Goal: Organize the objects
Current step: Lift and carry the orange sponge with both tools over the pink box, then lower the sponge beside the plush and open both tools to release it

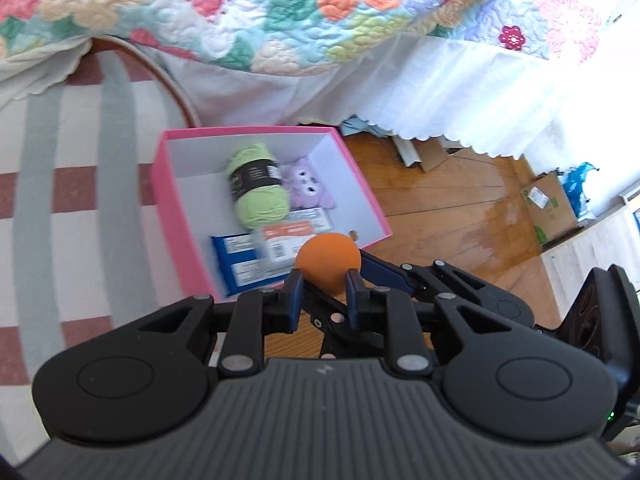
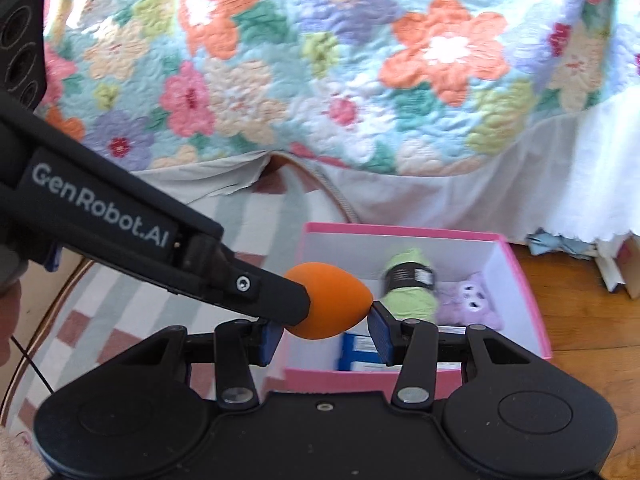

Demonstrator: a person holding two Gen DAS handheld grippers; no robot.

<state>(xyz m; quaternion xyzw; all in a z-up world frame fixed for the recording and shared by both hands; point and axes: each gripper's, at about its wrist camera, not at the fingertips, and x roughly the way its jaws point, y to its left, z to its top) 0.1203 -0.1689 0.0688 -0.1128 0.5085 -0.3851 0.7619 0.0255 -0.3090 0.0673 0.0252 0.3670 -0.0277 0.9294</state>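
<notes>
An orange egg-shaped sponge is held between both grippers over the near edge of a pink box. My left gripper is shut on the sponge. In the right wrist view the sponge sits between my right gripper's blue pads, with its tip touching the right pad; the left gripper's finger clamps its other end. The box holds a green yarn skein, a purple plush toy and flat packets.
A bed with a floral quilt and white skirt stands behind the box. The box lies partly on a striped rug and partly on wood floor. Cardboard boxes lie at the right.
</notes>
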